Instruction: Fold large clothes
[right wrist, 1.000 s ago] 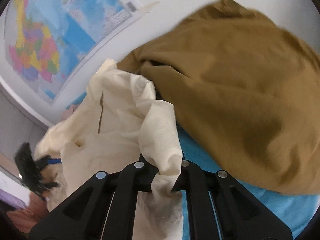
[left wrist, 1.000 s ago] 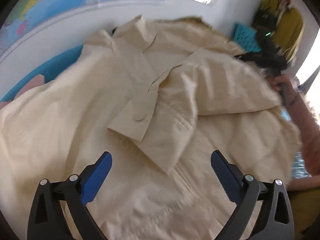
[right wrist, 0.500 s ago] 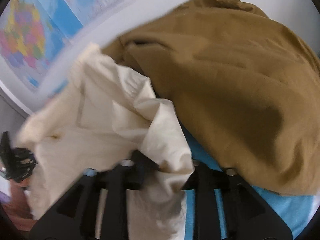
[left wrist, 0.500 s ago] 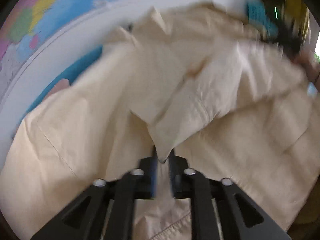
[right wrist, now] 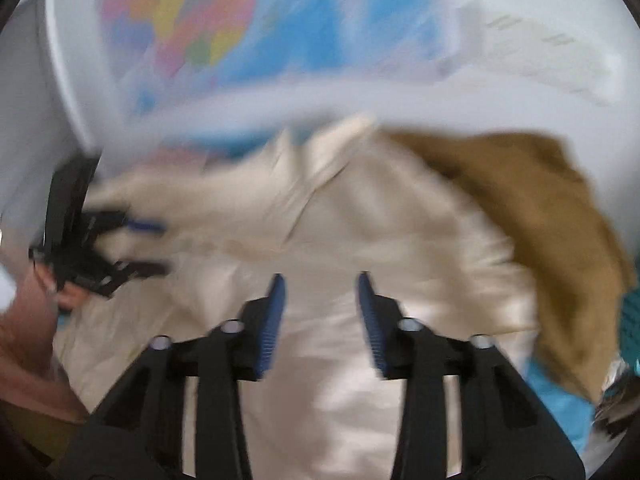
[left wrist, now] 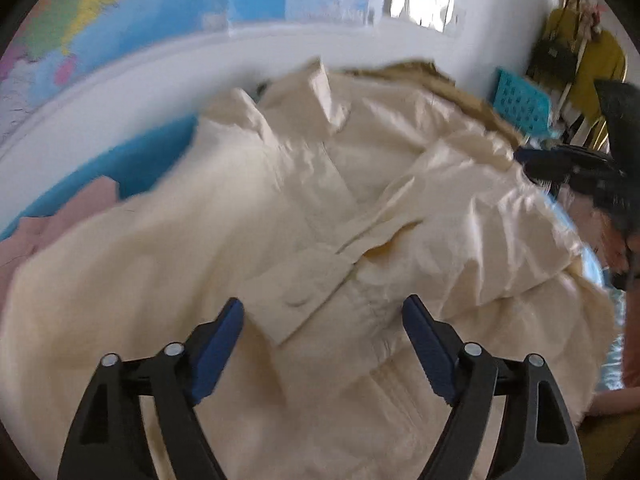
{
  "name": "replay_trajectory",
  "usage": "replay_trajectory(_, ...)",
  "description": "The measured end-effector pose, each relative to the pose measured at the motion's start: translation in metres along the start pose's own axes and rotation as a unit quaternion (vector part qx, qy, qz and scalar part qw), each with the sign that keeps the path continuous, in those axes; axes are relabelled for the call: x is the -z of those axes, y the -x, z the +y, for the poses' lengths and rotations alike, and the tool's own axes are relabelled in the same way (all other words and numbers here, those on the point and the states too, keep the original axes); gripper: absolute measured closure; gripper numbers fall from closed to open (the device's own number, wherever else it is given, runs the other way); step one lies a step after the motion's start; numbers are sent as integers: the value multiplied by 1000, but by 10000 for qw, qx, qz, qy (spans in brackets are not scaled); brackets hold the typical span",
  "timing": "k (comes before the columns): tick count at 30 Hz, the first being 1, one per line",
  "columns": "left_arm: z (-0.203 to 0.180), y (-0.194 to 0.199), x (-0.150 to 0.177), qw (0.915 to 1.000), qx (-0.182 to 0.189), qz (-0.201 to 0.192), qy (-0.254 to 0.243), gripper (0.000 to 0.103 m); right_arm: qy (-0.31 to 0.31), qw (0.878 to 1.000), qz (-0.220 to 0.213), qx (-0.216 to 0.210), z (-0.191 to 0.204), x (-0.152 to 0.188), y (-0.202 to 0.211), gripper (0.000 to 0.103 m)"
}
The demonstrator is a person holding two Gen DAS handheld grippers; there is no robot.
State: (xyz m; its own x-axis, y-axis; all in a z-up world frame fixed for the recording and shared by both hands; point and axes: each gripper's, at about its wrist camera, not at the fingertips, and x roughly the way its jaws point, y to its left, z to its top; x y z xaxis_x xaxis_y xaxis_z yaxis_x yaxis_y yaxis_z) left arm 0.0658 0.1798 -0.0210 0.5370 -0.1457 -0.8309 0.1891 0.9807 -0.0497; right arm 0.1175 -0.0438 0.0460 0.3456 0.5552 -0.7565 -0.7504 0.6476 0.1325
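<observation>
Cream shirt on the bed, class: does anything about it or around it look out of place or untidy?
Yes. The cream shirt lies rumpled, one sleeve thrown crookedly across its front. A brown garment is heaped against its far edge, partly under it. Both grippers, left and right, are open above it.

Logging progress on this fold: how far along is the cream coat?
Done: both sleeves of the cream coat lie folded across its front. In hand: nothing; the left gripper and right gripper are open above it. Left: folding the body, then the brown garment beside it.
</observation>
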Motion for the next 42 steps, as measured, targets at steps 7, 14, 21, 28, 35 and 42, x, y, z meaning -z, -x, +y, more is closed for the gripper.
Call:
replay_trajectory(7, -3, -32, 18, 9974, -371, 489, -384, 23, 230, 9959, 875, 17, 10, 29, -46, 95)
replay_trajectory(14, 14, 5, 6, 9999, 43, -139, -56, 24, -31, 9989, 31, -460, 14, 5, -1, 78)
replay_trajectory(21, 16, -24, 1, 9992, -156, 324, 152, 32, -19, 9978, 606, -253, 28, -10, -60, 73)
replay_trajectory(28, 18, -37, 5, 9981, -160, 520, 304, 32, -153, 9974, 615, -329, 27, -9, -61, 70)
replay_trajectory(35, 27, -31, 9, 9972, -151, 498, 540, 31, -855, 9960, 182, -172, -16, -23, -32, 65)
replay_trajectory(42, 27, 28, 27, 9977, 196, -110, 638, 31, -459, 9947, 852, 358, -1, -16, -79, 58)
